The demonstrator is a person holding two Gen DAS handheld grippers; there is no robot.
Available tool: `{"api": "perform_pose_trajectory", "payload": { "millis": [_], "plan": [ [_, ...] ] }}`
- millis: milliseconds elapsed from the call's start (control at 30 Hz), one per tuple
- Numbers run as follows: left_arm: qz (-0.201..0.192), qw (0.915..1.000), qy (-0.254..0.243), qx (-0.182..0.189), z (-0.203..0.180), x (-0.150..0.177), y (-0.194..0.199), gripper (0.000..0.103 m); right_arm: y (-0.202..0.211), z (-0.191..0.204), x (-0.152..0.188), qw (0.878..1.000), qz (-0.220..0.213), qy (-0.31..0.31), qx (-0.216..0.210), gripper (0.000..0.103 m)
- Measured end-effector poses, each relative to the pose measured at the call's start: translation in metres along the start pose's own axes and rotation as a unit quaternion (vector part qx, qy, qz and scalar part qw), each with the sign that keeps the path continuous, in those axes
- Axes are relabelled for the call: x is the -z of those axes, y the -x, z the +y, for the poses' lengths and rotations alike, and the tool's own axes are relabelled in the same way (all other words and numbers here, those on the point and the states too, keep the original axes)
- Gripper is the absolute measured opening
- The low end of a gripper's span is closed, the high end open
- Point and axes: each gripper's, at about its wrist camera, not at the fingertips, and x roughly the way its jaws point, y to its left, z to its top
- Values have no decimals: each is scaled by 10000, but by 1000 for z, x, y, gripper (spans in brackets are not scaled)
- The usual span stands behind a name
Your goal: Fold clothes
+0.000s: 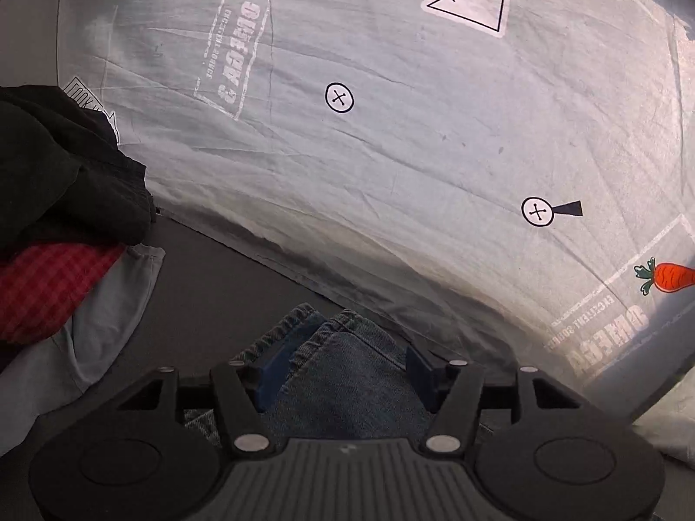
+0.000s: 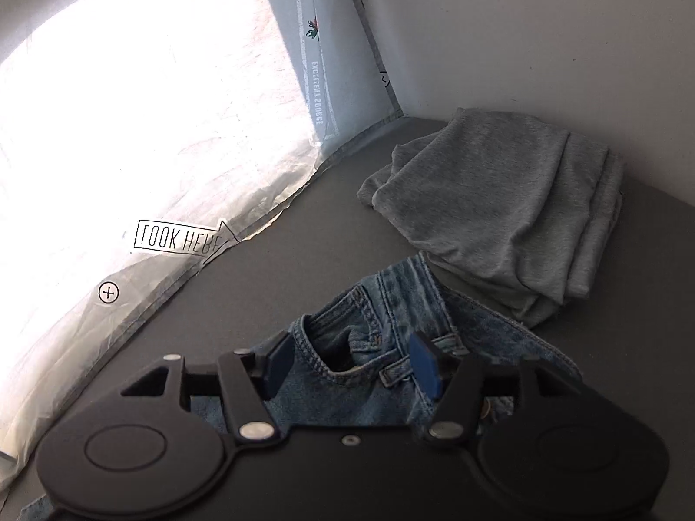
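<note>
Blue jeans lie on a dark grey surface (image 2: 278, 286). In the left wrist view a hemmed, folded edge of the jeans (image 1: 347, 399) shows between the fingers of my left gripper (image 1: 343, 369); its blue pads stand apart on either side of the denim and do not press it. In the right wrist view the waistband and pocket of the jeans (image 2: 391, 299) lie between the spread pads of my right gripper (image 2: 352, 364), which is also open. A folded grey garment (image 2: 499, 204) rests just beyond the jeans, against the wall.
A pale printed sheet (image 1: 391, 130) with carrots and arrows rises behind the surface and is brightly lit in the right wrist view (image 2: 130, 130). At the left lies a pile: a black garment (image 1: 65, 165), a red checked one (image 1: 52, 286), a light blue one (image 1: 108, 304). A white wall (image 2: 521, 43) stands at the right.
</note>
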Motion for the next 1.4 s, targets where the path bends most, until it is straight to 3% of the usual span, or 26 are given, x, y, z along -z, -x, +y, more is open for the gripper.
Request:
{"api": "perform_pose_trajectory", "payload": {
  "millis": [100, 200, 300, 500, 667, 867, 1033, 1200, 1400],
  "plan": [
    [397, 9988, 217, -204, 32, 33, 14, 62, 21, -15, 34, 9998, 185, 46, 95, 66],
    [687, 9950, 592, -413, 63, 54, 21, 65, 32, -25, 52, 9994, 226, -14, 263, 78],
    [836, 9916, 823, -553, 86, 65, 19, 67, 27, -35, 63, 9980, 435, -391, 250, 78],
    [833, 9931, 617, -548, 89, 64, 6, 76, 10, -50, 70, 9899, 646, -1254, 115, 82],
    [713, 9935, 628, -620, 84, 60, -4, 81, 7, -49, 72, 9875, 663, -1420, 177, 86],
    [515, 9903, 1244, -330, 94, 55, 0, 81, 9, -56, 73, 9832, 642, -1700, 161, 86],
    [446, 9825, 1784, 284, 108, 54, 5, 82, 11, -58, 77, 9783, 633, -1970, 136, 87],
    [476, 9921, 1162, -10, 97, 56, -5, 83, 7, -54, 78, 9784, 678, -1947, 144, 88],
    [349, 9956, 825, -292, 85, 50, -22, 87, 2, -47, 76, 9792, 692, -1893, 223, 97]
  ]
}}
